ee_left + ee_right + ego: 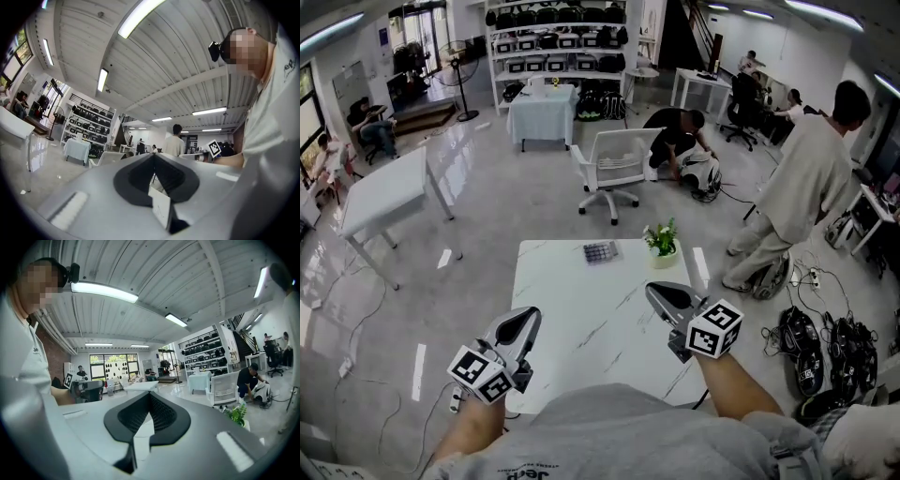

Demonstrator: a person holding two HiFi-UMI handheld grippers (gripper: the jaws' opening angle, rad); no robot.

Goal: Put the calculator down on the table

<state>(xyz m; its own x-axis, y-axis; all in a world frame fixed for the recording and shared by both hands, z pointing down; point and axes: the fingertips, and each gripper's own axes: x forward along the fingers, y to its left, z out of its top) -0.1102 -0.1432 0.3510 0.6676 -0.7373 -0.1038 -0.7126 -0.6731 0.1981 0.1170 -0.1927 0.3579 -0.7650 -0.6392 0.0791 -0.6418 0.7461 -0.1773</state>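
Note:
A small dark calculator (600, 251) lies flat on the white marble-look table (581, 319), near its far edge and apart from both grippers. My left gripper (528, 317) hovers over the table's near left corner, jaws together with nothing between them; in the left gripper view its tips (153, 158) meet. My right gripper (654, 291) is over the right side of the table, nearer to me than the calculator, and is shut and empty; its tips (150, 397) touch in the right gripper view. Neither gripper view shows the calculator.
A potted green plant (662, 242) stands just right of the calculator, also seen as the plant (238, 413). Beyond the table is a white office chair (614, 164). A person (802, 192) stands at the right, with cables and bags (811, 342) on the floor. Another white table (389, 192) is at left.

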